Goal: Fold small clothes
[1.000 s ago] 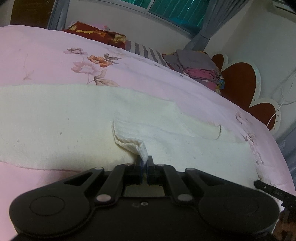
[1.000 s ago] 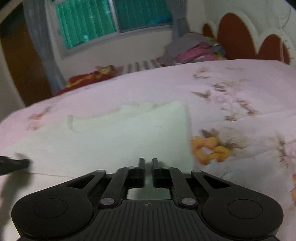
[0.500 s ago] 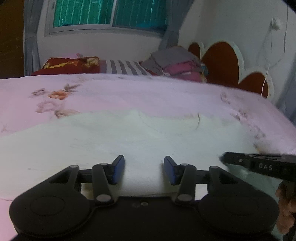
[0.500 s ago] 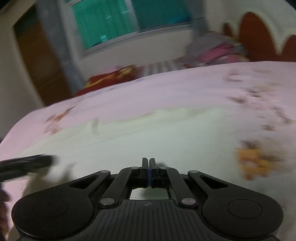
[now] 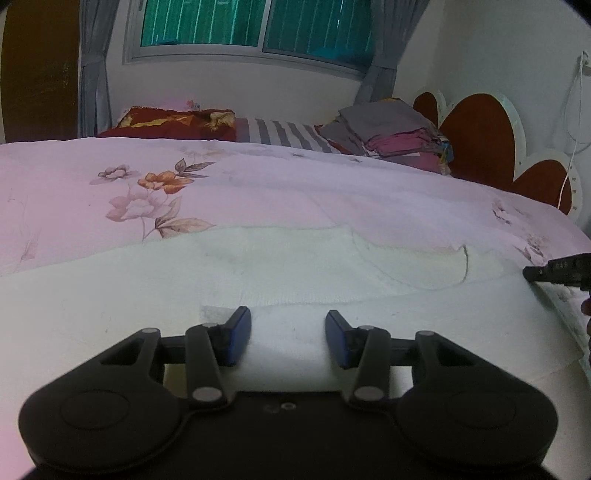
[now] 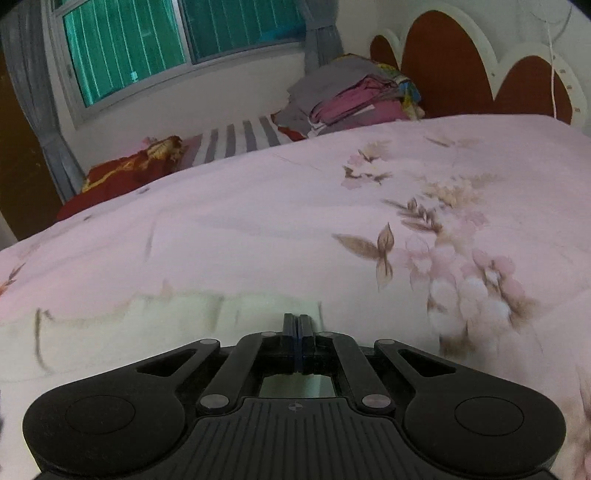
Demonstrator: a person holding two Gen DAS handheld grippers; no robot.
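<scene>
A cream knitted garment (image 5: 295,273) lies flat on the pink floral bedspread (image 5: 258,184). My left gripper (image 5: 288,338) is open and empty, just above the garment's near part. My right gripper (image 6: 298,332) has its jaws pressed together over the garment's far right edge (image 6: 147,317); no cloth shows between the fingers. The right gripper's tip also shows at the right edge of the left wrist view (image 5: 554,271).
A stack of folded clothes (image 5: 391,136) sits at the head of the bed next to a striped pillow (image 5: 284,134) and a dark red cushion (image 5: 173,123). A heart-shaped headboard (image 5: 487,140) stands on the right. A window (image 5: 258,22) is behind.
My left gripper let go of the garment's fold and opened; the cloth now lies flat. My right gripper closed and moved right along the garment toward its edge.
</scene>
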